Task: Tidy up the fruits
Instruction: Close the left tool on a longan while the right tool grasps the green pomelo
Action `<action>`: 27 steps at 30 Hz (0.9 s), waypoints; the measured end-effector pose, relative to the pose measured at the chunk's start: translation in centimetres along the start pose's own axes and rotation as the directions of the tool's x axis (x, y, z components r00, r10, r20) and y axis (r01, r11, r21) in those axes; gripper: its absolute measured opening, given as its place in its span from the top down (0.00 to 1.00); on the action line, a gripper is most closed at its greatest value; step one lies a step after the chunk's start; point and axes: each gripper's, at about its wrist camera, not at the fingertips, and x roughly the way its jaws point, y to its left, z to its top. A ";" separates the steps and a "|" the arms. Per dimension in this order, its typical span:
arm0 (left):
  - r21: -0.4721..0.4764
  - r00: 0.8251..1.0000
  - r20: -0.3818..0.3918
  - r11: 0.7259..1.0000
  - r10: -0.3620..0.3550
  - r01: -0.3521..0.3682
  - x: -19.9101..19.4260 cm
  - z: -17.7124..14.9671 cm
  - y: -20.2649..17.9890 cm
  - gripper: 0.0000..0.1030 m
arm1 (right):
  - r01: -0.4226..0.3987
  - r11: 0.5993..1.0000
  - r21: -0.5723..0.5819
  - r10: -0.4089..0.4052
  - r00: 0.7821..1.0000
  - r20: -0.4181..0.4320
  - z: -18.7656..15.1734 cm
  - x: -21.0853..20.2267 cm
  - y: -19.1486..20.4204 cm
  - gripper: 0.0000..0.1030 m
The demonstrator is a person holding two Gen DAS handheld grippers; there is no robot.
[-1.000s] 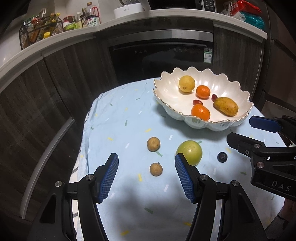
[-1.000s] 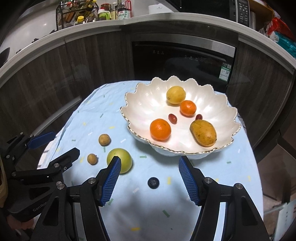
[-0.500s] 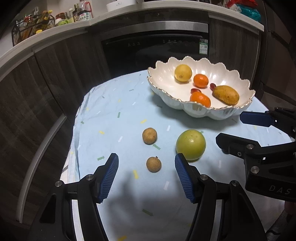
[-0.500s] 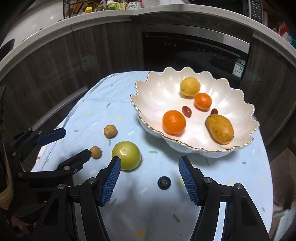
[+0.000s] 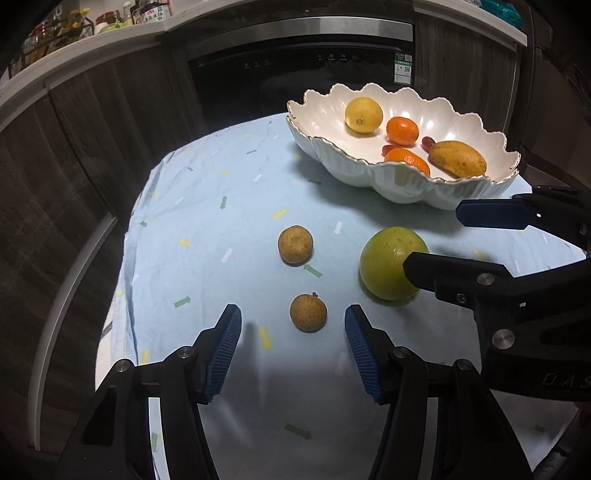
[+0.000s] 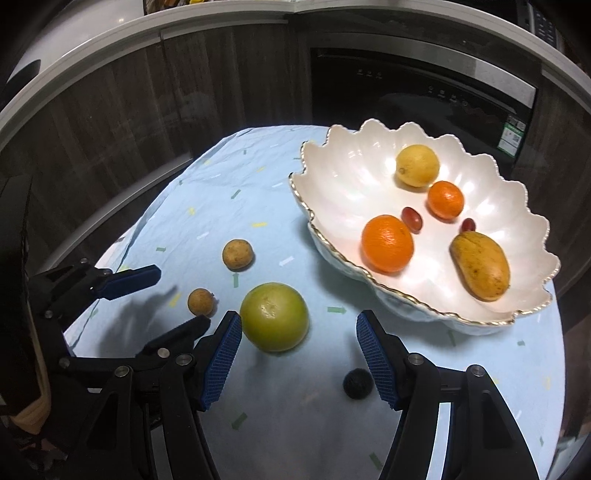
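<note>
Tablecloth (image 5: 207, 206) before dark oven (image 5: 295, 74)

Blue-clothed table (image 6: 258, 177) w/ bowl (image 6: 343, 184), loose fruit (image 6: 274, 316)

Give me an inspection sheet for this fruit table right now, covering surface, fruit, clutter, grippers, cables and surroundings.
Surface: light blue tablecloth with confetti print, wrinkled.
Job's things: white scalloped bowl holds a lemon, two oranges, two red grapes and a mango. On the cloth: green citrus, two small brown fruits, one dark berry.
Clutter: nothing seen.
Grippers: left gripper open, nearer brown fruit just ahead of its fingers; right gripper open, green citrus just ahead of its left finger, berry beside its right finger.
Cables: nothing seen.
Surroundings: dark cabinets, built-in oven, bottles on counter.
</note>
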 end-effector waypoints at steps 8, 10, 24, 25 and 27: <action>0.007 0.999 -0.019 0.999 -0.031 0.032 1.0 -0.1 0.0 0.57 | -0.020 1.000 -0.006 0.020 1.000 -0.021 0.4 1.3 0.3 0.36; 0.006 0.999 -0.022 0.999 -0.035 0.035 1.2 -0.1 0.0 0.59 | -0.026 1.000 -0.005 0.025 0.999 -0.027 0.5 1.6 0.4 0.36; -0.002 0.998 -0.010 0.998 -0.061 0.061 1.8 0.0 0.0 0.73 | -0.065 0.998 0.022 0.066 0.995 -0.077 0.2 3.6 0.6 0.44; 0.000 0.998 -0.009 0.998 -0.060 0.060 1.8 0.0 0.0 0.74 | -0.068 0.997 0.025 0.070 0.994 -0.080 0.2 3.6 0.6 0.48; 0.002 0.998 -0.008 0.998 -0.063 0.063 1.8 0.0 -0.1 0.76 | -0.076 0.997 0.028 0.078 0.994 -0.081 0.1 3.7 0.6 0.51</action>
